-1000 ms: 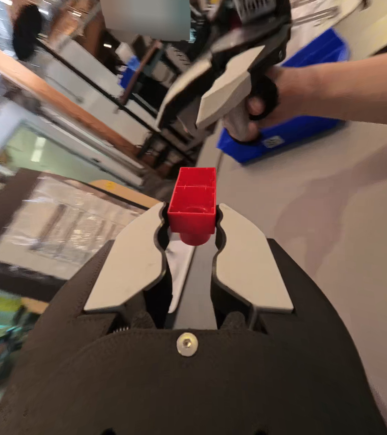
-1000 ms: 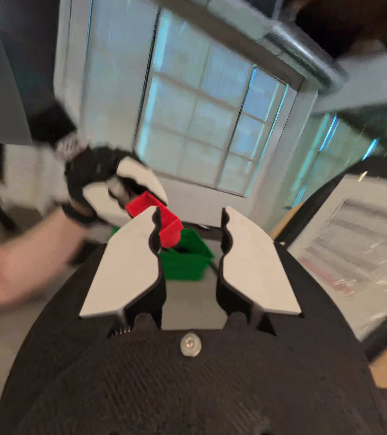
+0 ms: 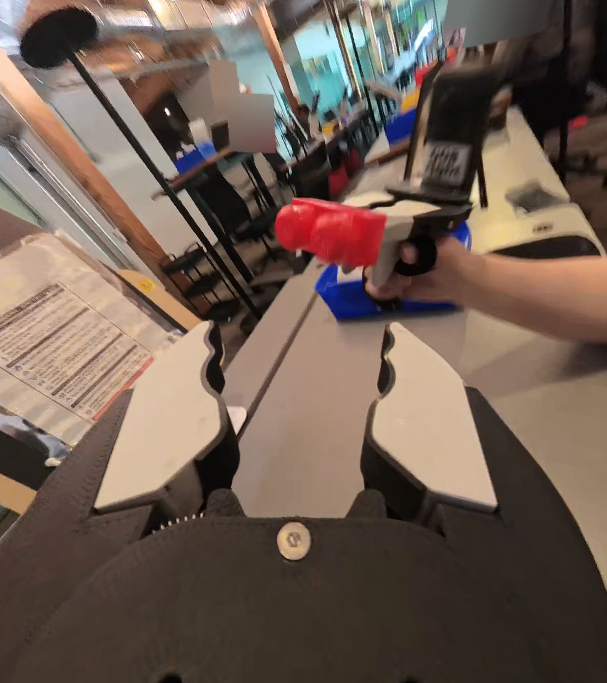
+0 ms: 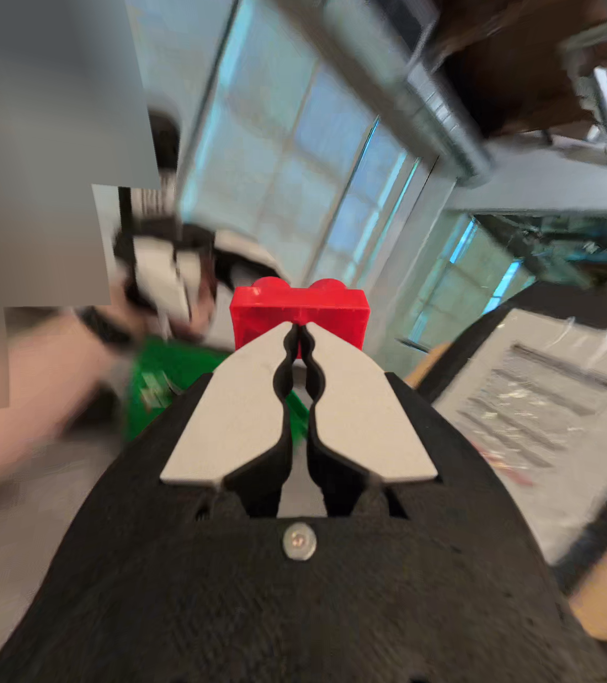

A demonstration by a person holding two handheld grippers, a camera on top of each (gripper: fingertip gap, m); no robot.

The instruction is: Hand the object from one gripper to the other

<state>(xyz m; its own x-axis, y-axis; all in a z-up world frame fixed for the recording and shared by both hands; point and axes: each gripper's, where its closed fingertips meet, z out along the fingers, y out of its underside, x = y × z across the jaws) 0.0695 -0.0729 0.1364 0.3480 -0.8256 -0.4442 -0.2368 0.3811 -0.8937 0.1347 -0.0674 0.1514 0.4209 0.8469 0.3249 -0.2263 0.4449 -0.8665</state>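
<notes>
A red two-stud toy brick is held at the tips of my right gripper, whose fingers are shut on its wall. In the left wrist view the same brick shows in the air above the table, held by the right gripper in a person's hand. My left gripper is open and empty, low over the grey table, some way in front of and below the brick. In the right wrist view the left gripper shows blurred at the left.
A blue bin sits on the table under the right hand. A green bin lies on the table at left. A plastic-wrapped printed sheet stands beside the table's left edge. A black stand with a pole rises behind.
The brick has passed from my left gripper to my right. The left fingers have opened and drawn back; the right fingers have closed on the brick.
</notes>
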